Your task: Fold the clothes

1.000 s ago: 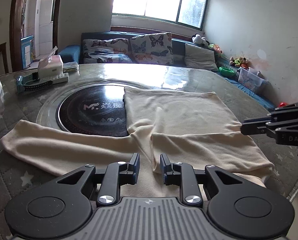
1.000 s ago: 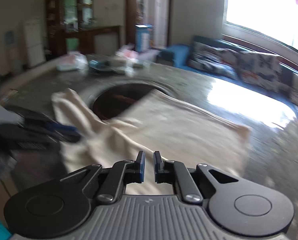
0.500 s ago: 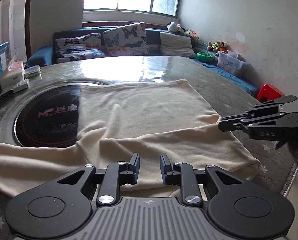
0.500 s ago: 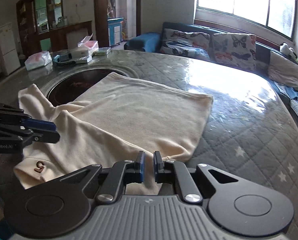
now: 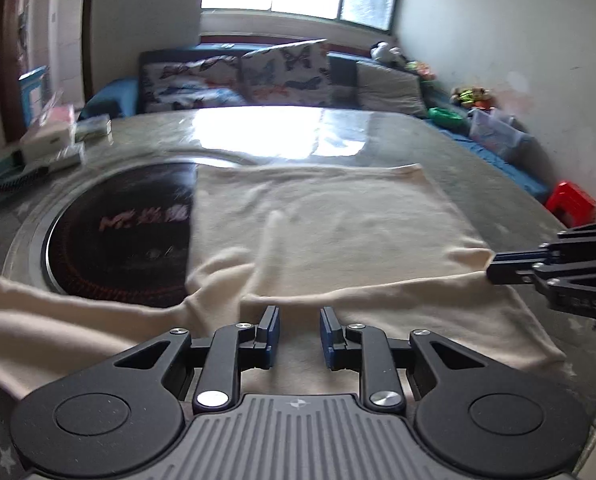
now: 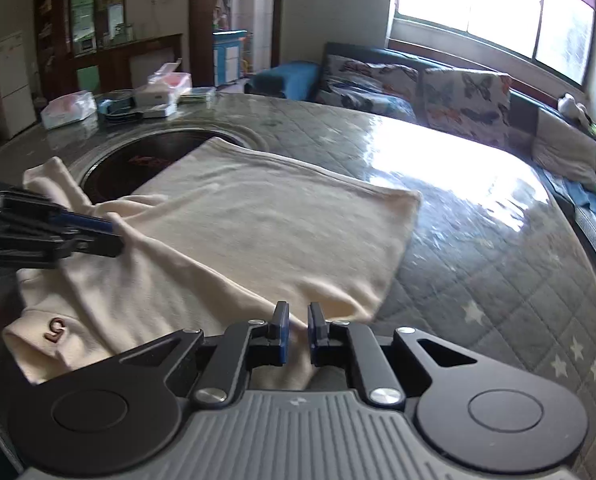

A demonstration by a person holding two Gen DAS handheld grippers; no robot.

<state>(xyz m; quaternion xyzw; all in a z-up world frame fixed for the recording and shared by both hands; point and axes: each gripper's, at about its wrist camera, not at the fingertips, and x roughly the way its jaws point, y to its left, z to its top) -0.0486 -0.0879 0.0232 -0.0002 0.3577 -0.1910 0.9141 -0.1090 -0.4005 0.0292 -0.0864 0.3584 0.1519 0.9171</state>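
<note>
Right now the cream long-sleeve top is lying spread on the quilted table, its body partly covering the dark round hotplate set in the middle. The left gripper is hovering low over the near edge of the cloth w/ its 2 fingers apart, nothing between them. The right gripper is sitting over the right side of the top, fingers apart by a narrow gap; some cloth is lying under them, but I can't tell if any is actually pinched.

Risk-wise: if 1 gripper is pulling while the other has only a thin bite of fabric, the soft knit is likely slipping out & the fold is coming out skewed. The left sleeve is trailing off toward the table's edge, so it may be dragging or sliding off when the body gets lifted. The glossy table cover isn't helping grip either.

As for direction, the top's long axis is running from the near table edge, where the collar w/ the "5" mark is sitting, away toward the sofa & window, hem at the far end.
</note>
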